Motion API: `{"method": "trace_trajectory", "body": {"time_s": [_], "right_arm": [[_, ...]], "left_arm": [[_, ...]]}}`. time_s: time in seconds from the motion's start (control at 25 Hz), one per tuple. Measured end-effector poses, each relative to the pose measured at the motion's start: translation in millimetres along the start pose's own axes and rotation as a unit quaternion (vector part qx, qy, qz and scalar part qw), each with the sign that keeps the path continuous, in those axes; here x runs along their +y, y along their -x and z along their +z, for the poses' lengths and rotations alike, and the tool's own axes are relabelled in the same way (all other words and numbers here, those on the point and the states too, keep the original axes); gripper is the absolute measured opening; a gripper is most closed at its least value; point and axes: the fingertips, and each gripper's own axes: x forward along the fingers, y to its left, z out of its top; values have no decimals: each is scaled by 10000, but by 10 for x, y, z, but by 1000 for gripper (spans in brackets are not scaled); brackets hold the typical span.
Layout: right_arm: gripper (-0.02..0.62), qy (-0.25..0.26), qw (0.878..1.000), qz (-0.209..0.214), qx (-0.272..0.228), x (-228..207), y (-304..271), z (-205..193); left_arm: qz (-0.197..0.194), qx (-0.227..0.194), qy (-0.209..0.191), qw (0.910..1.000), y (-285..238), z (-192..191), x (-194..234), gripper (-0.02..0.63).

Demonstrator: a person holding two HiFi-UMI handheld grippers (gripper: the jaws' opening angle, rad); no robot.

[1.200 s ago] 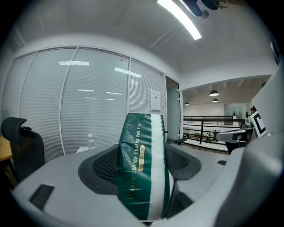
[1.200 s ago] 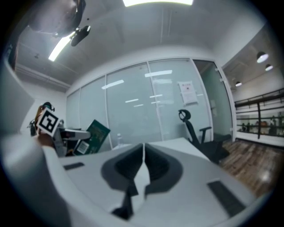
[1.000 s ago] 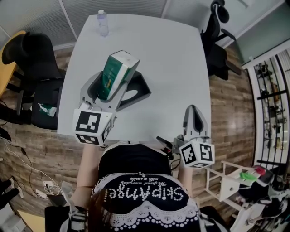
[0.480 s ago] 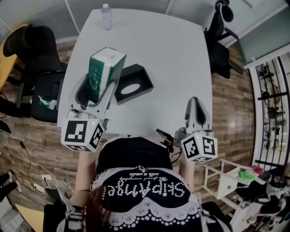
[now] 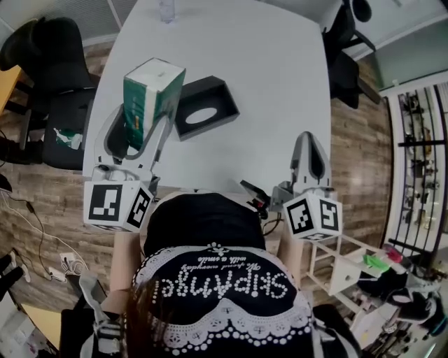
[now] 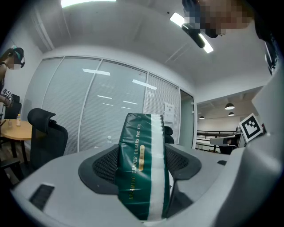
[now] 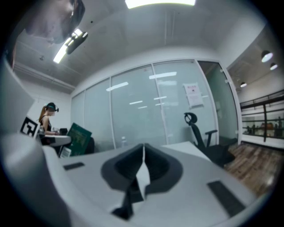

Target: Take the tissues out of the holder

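Holder (image 5: 218, 103) beside tissues (image 5: 150, 92), bottle (image 5: 166, 9) beyond

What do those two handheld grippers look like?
Both the left gripper and right gripper are pale grey plastic, tapering to two curved jaws lined with dark textured pads. Each carries a white cube printed with black square markers. The person wears a black top with white lettering.

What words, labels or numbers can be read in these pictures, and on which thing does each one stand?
"TENDER DREAMS FOR YOU": gold print on the green tissue pack, left gripper view.
"DREAMING": a second gold line on the same pack.
The person's black top: studded letters, upside down in the head view, not surely readable; the small script beside them is too small.
A paper sign on the glass wall: too small to read.
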Motion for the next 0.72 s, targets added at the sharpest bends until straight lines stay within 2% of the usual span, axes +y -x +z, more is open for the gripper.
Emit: {"method": "trace_trajectory", "body": {"time_s": [0.36,0.72], "right_arm": [[35,-25,10000,9,-19,25,68,25],[35,81,9999,23,88,38,133,-36]], "left_arm": [[-37,6,-186,9998,150,-13,-36,344],[40,171,1,9998,304,-159,-34,344]]}}
